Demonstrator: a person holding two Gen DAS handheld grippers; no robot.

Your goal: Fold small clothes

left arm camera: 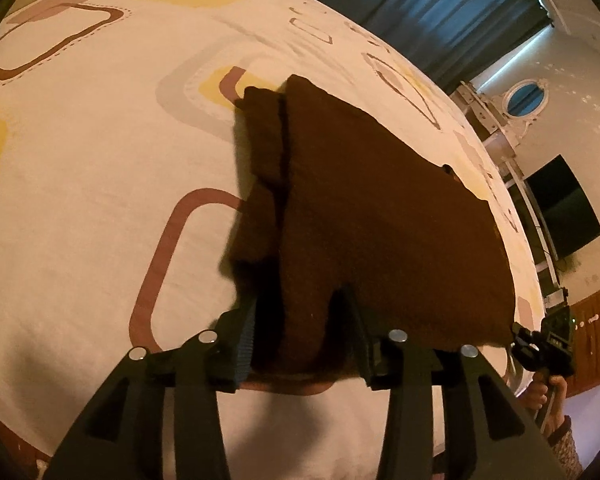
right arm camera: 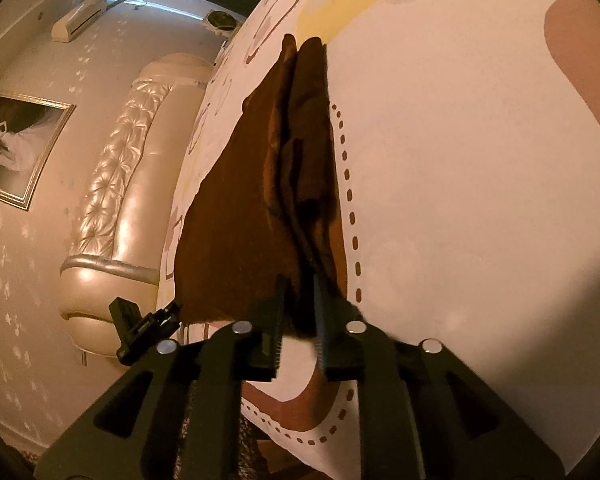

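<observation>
Both left tongs (left arm camera: pixel 300 320) and right tongs (right arm camera: pixel 300 304) pinch the brown garment (left arm camera: pixel 380 208), already doubled, above the bed (left arm camera: pixel 100 160); laying flat remains, probably toward twelve o'clock.

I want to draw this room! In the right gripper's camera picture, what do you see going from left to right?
Framed picture → padded headboard → brown cloth → patterned bedsheet.
</observation>
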